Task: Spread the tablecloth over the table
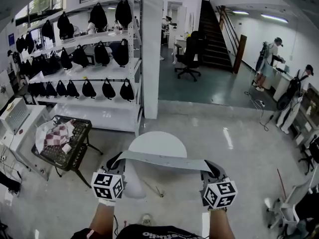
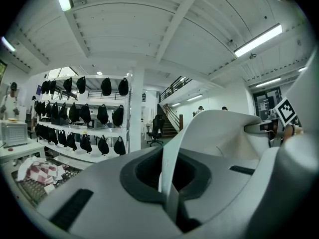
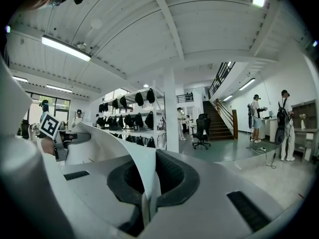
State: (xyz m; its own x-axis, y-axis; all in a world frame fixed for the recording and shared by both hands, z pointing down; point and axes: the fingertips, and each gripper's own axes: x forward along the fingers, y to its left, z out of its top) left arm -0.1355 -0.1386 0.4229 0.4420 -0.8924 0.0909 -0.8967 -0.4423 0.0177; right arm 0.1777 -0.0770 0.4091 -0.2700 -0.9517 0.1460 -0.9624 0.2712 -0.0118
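The grey tablecloth [image 1: 162, 160] is held taut in the air between both grippers, above the round white table [image 1: 155, 141]. The left gripper [image 1: 118, 161] is clamped tight on one edge of the cloth, and the right gripper [image 1: 208, 167] is clamped on the opposite edge. A shelving rack [image 1: 102, 54] of black bags stands beyond.

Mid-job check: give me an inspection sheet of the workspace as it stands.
Surface: round white table, top bare, not yet covered.
Job's things: pale tablecloth stretched between both grippers, over the table's near side in the head view.
Clutter: small object lying beside the table; wire cart holding a checked cloth.
Grippers: left gripper and right gripper each shut on a tablecloth edge.
Cables: power strip with cable, far right.
Surroundings: shelves of black bags, office chair, stairs, two people.
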